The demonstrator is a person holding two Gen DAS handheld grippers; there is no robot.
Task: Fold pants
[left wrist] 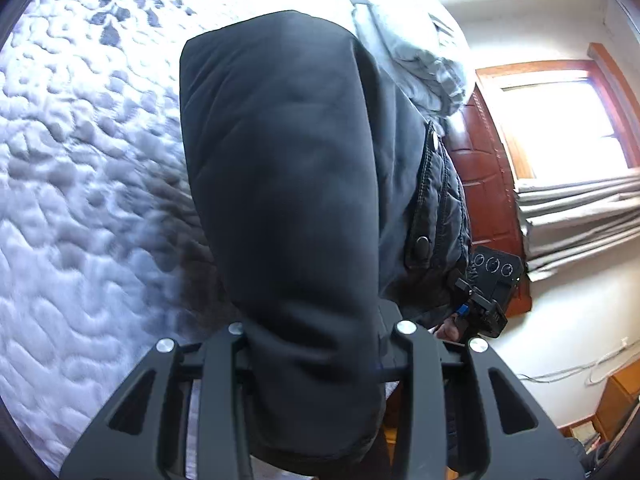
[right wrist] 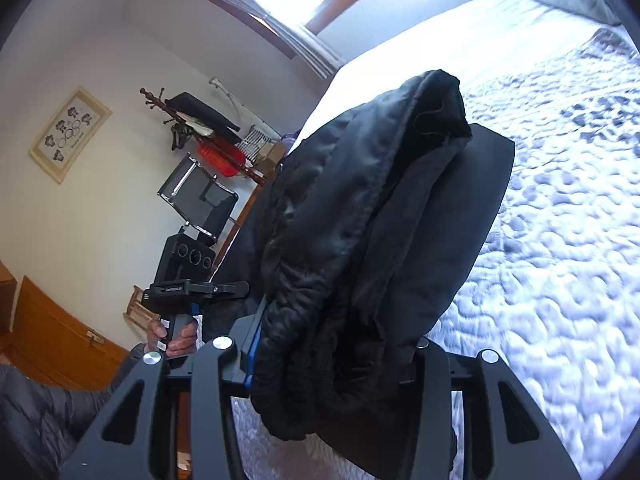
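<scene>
The black pants (left wrist: 280,184) hang between both grippers above the quilted bed (left wrist: 80,200). In the left wrist view the dark fabric drapes over my left gripper (left wrist: 316,344) and hides its fingertips; the jaws are shut on the cloth. In the right wrist view a bunched, gathered edge of the pants (right wrist: 360,248) is clamped in my right gripper (right wrist: 332,344), with one black finger (right wrist: 484,184) showing behind the cloth. The other gripper and the hand holding it (right wrist: 180,292) show to the left.
The white and blue quilt (right wrist: 560,240) spreads below. A grey pillow (left wrist: 424,52) lies at the bed's head. A wooden headboard (left wrist: 484,184), window (left wrist: 560,120), coat rack (right wrist: 200,128) and chair (right wrist: 200,200) stand by the walls.
</scene>
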